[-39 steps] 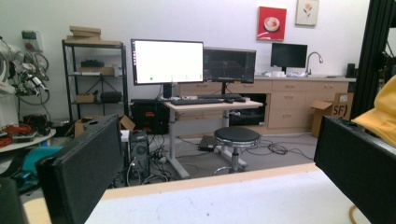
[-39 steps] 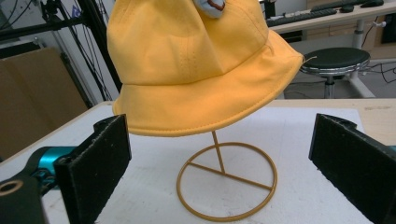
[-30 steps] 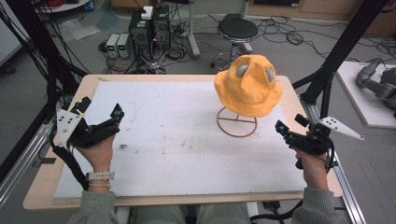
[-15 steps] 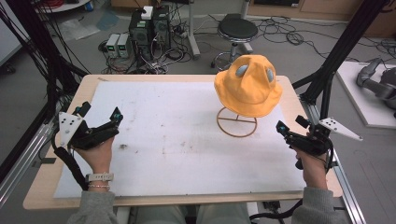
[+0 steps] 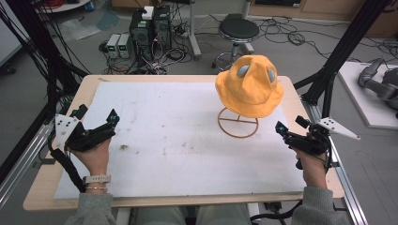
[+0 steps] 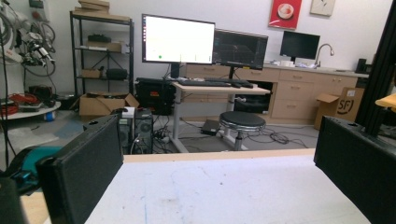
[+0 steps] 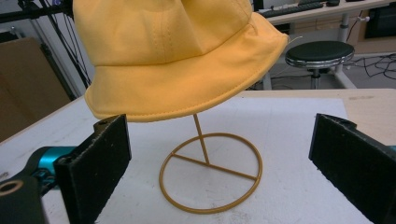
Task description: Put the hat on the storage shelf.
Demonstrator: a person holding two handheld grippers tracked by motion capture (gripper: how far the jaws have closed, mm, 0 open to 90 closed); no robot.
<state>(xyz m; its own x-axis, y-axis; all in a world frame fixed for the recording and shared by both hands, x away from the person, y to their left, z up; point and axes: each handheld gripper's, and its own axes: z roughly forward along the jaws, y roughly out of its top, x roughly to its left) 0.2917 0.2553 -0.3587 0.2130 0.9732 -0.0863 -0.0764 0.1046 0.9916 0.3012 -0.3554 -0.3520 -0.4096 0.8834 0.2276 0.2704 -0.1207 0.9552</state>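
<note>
A yellow bucket hat [image 5: 248,86] sits on top of a gold wire stand [image 5: 238,123] at the table's far right. Its ring base rests on the white sheet [image 5: 187,154]. My right gripper [image 5: 291,125] hovers open just right of the stand near the table's right edge. In the right gripper view the hat [image 7: 177,51] and the stand [image 7: 210,172] lie straight ahead of my right gripper [image 7: 219,158], with nothing between the jaws. My left gripper [image 5: 96,115] is open over the left side of the sheet. In the left gripper view my left gripper [image 6: 219,154] holds nothing.
The wooden table [image 5: 56,187] carries the white sheet, stained near the middle. Black frame posts [image 5: 338,56] rise at the right and left. On the floor beyond the far edge stand a stool [image 5: 239,30] and computer boxes [image 5: 150,26].
My left gripper has drifted slightly toward the near left. The right gripper, the hat and the stand have hardly moved.
</note>
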